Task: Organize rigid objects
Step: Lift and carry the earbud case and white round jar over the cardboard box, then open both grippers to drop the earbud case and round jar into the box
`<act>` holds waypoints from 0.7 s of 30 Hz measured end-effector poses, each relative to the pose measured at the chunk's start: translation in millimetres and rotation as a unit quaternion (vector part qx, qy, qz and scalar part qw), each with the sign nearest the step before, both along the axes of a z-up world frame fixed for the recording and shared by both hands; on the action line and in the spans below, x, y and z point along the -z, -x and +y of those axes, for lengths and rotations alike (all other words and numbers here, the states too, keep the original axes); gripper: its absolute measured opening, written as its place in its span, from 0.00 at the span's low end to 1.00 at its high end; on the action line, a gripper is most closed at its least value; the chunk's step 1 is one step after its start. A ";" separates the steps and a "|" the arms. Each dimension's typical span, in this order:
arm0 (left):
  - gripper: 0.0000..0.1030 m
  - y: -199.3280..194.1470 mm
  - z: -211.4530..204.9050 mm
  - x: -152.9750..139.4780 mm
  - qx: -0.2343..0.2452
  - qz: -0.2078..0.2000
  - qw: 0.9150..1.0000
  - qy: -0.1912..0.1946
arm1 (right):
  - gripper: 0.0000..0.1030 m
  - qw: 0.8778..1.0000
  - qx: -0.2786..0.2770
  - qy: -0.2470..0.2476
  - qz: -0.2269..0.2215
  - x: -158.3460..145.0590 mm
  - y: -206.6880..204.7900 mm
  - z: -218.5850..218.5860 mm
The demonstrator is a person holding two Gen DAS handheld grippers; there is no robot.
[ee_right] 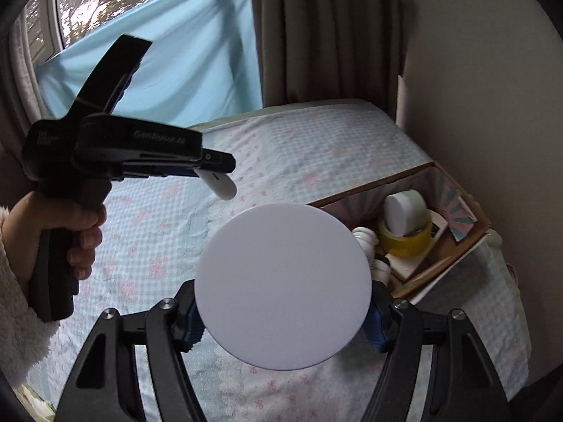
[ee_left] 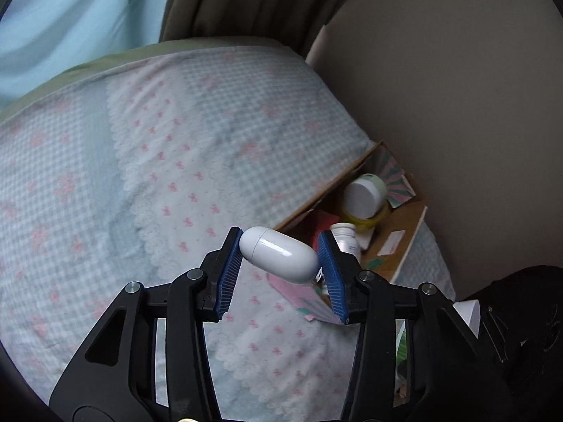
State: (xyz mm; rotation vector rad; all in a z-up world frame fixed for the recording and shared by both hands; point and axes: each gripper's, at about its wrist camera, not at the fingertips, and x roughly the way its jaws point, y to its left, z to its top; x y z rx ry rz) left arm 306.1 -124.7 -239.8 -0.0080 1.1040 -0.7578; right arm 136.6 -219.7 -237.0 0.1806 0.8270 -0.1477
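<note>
Left hand-held gripper (ee_left: 281, 267) clamping white capsule case (ee_left: 279, 254) beside cardboard box (ee_left: 404, 246), right hand-held gripper (ee_right: 283, 320) gripping white round disc (ee_right: 283, 286) before that box, over the bed (ee_left: 140, 176)

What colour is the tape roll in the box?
Yellow tape roll, under a white-lidded jar; clearest in the right wrist view.

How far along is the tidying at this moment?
Partly done: the cardboard box already holds a white jar and yellow tape roll. In hand: left tongs grip a white capsule, right tongs a white disc. Both remain to be boxed.
</note>
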 end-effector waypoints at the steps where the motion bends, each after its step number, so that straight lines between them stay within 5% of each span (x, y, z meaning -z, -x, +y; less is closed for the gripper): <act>1: 0.39 3.8 -9.3 -5.7 0.006 -0.001 1.000 0.004 | 0.64 1.000 0.011 -0.003 -0.003 -8.2 3.3 -10.5; 12: 0.39 34.1 -90.8 -33.8 0.012 -0.017 1.000 0.012 | 0.64 0.999 0.032 0.001 -0.002 -56.9 -5.9 -144.6; 21: 0.39 29.5 -129.3 15.4 -0.035 0.022 0.999 0.000 | 0.64 0.998 -0.021 -0.013 0.056 5.6 -52.2 -218.2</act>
